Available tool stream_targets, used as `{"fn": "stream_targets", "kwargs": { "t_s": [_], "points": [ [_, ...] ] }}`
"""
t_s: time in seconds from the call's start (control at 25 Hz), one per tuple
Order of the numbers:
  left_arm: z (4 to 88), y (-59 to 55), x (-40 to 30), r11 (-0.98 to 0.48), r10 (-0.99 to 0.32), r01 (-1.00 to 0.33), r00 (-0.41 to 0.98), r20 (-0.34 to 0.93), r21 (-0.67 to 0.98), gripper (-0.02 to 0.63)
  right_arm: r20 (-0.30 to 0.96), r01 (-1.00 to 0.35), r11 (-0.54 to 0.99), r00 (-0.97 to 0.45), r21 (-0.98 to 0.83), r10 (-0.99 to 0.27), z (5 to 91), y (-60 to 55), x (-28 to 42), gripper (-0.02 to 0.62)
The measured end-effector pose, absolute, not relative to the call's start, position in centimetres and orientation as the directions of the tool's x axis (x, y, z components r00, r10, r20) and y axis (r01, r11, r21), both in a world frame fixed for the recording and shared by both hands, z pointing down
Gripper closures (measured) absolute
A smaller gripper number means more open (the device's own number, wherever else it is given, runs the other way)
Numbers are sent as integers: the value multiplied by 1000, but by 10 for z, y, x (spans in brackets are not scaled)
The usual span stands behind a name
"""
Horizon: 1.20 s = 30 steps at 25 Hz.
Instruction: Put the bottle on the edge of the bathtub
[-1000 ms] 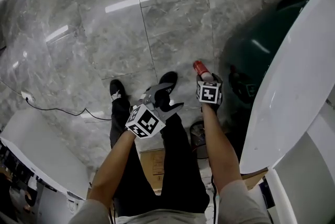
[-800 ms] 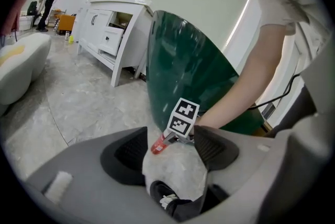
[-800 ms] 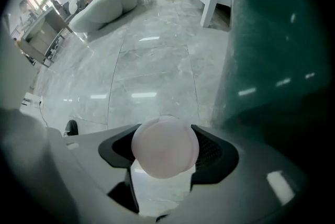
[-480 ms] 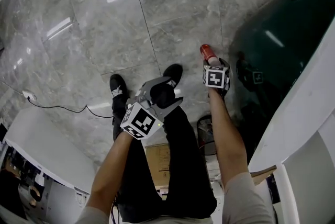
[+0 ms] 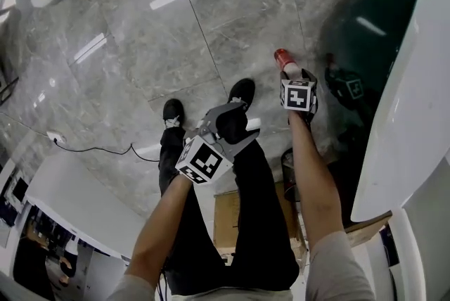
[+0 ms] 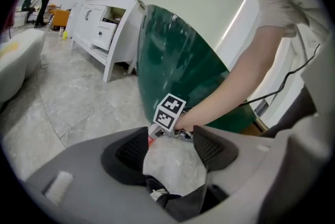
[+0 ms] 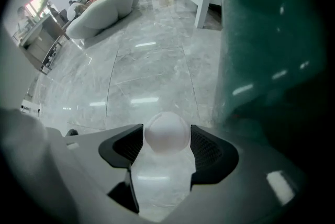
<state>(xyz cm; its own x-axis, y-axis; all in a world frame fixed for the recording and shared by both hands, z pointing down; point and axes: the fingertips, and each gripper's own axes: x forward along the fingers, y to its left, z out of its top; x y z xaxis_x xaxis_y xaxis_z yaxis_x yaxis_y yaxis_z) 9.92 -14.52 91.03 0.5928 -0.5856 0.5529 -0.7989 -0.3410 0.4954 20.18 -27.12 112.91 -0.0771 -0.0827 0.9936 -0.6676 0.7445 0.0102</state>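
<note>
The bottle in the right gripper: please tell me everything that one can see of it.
The bottle is small, with a whitish, plastic-looking body and a red cap. The right gripper holds it between both pads, cap end pointing away from the hand, down toward the grey floor. It hangs in the air beside the dark green bathtub wall, touching only the pads; it is not yet on the tub's edge.

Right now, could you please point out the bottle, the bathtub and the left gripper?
bottle (image 5: 284, 58): head view, on its red cap.
bathtub (image 5: 365, 18): head view, on its dark green outer wall.
left gripper (image 5: 239, 117): head view, midway between its fingertips.
</note>
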Motion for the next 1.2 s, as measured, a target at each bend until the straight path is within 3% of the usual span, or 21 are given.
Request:
{"fn": "stream_targets", "kwargs": {
  "t_s": [0.4,0.68,1.2],
  "points": [
    [851,-119,127,-526,-478,-717,694,539,457,298,977,-794,608,-128,2,-171,1028,-239,229,311],
    [811,-75,120,-670,-320,-618,741,590,413,296,937,-898,438,-192,-48,-291,915,-189,239,316],
    [633,-36,120,-771,-359,-564,770,527,297,296,778,-974,170,-222,-149,-588,676,-74,259,316]
  ]
}}
